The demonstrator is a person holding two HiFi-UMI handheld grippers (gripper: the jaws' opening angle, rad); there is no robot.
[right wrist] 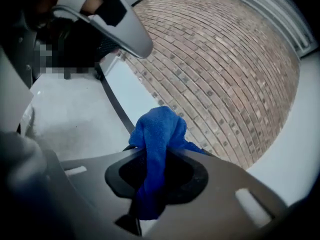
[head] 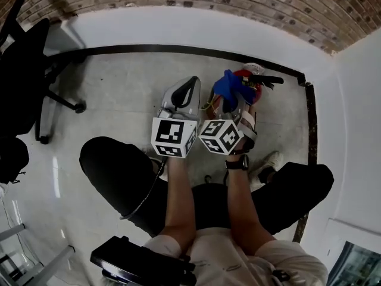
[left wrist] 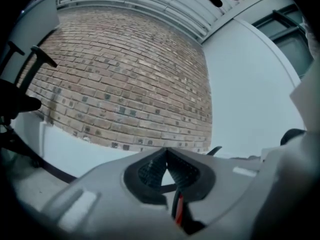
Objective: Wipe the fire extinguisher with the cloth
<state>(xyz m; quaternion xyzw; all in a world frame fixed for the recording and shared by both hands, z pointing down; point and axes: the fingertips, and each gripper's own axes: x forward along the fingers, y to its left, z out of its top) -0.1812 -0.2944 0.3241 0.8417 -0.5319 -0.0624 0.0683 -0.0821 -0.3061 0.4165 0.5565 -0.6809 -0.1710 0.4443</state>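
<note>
**Cloth gripped, extinguisher half covered**

The fire extinguisher (head: 245, 75) stands on the floor (head: 119, 88) at the far right, close to where the two walls meet; only scraps of its red body and its black handle show. The blue cloth (head: 229, 87) hangs in front of it, bunched up and pinched firmly in the right claw (right wrist: 159, 156). The left claw (left wrist: 166, 153) is closed on nothing, its tips touching; it points up at the brick wall (left wrist: 125, 84), just left of the right one.

To wipe well, I would spread the bunched cloth flatter against the red body and draw it in long strokes from the top downward; the cloth should stay clear of the handle and its pin; the idle left claw could steady the extinguisher so it does not tip or roll.

Whether the cloth is touching the extinguisher or only held just in front of it, I cannot tell; the cloth and right claw cover most of the body; neither claw's own view shows the extinguisher. An office chair (head: 24, 70) stands well apart at the left.
</note>
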